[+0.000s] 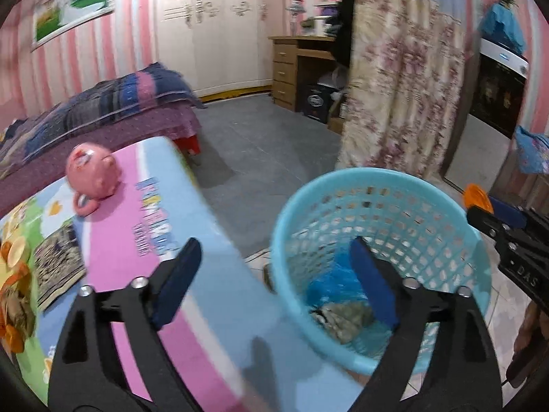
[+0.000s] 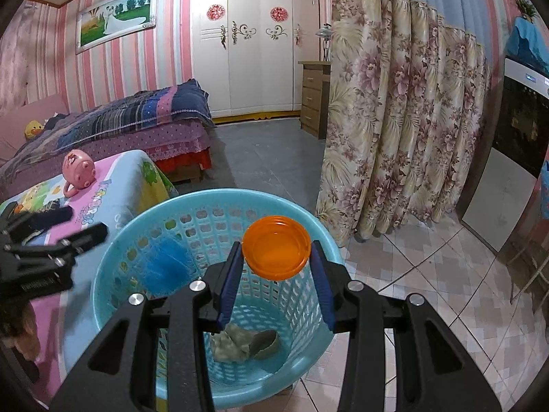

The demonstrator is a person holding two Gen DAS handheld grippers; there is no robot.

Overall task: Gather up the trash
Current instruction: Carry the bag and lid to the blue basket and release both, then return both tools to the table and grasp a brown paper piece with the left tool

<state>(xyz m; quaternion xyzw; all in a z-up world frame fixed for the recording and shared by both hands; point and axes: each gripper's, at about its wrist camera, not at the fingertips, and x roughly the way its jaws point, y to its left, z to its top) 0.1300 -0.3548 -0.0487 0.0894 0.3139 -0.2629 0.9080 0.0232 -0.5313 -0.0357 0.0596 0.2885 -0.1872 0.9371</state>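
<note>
Right gripper (image 2: 276,267): clamps orange lid (image 2: 276,247) above blue basket (image 2: 113,274).
Left gripper (image 1: 274,285): open, empty.
Release: centre lid over basket, then part jaws.

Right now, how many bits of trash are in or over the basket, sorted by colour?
Orange: 1, lid in the right claw, above the basket
Blue: 1, wrapper inside
Grey-beige: 2, crumpled wad and curved scrap at the bottom
Total: 4
</note>
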